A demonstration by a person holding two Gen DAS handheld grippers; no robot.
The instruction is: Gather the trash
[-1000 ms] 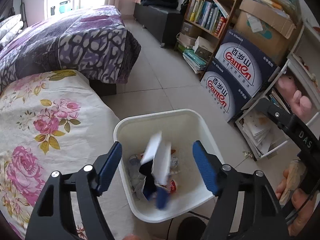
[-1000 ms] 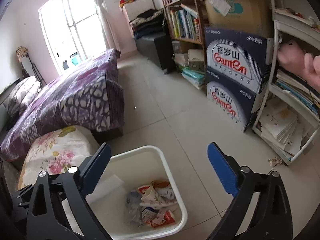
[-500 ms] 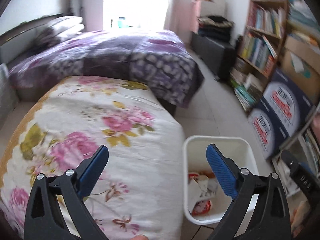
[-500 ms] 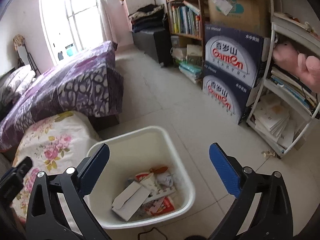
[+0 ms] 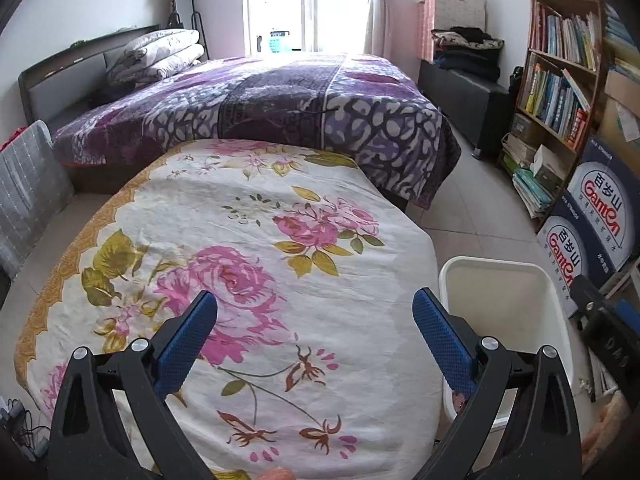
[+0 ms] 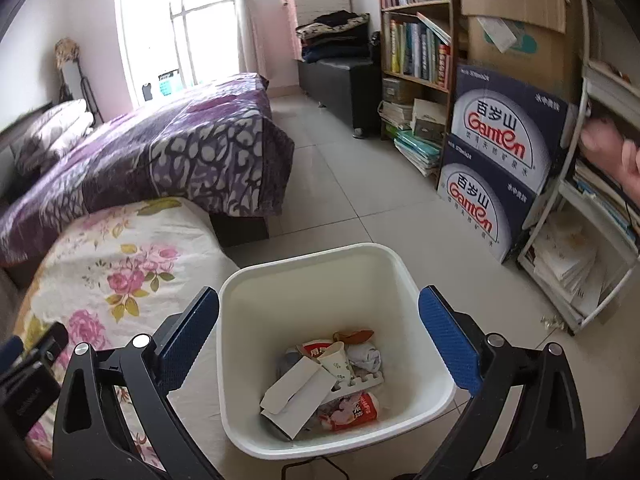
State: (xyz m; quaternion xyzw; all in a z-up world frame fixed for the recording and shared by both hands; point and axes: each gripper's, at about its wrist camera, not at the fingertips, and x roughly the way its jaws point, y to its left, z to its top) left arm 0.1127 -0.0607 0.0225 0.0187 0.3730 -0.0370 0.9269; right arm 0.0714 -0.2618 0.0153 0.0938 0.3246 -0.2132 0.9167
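While both my tools hang spread and empty, the left tool (image 5: 314, 338) over the bare floral-clothed worktop (image 5: 248, 216), the right tool (image 6: 318, 334) above the white plastic bin (image 6: 404, 268), crumpled paper trash (image 6: 328, 376) lies inside; little seems left.

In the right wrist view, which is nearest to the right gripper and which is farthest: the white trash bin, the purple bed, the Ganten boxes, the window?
From the right gripper:
1. White trash bin, directly below the open fingers.
2. Ganten boxes, on the right, across the floor.
3. Purple bed, on the left; almost as close as the boxes, hard to rank.
4. Window, at the far wall.
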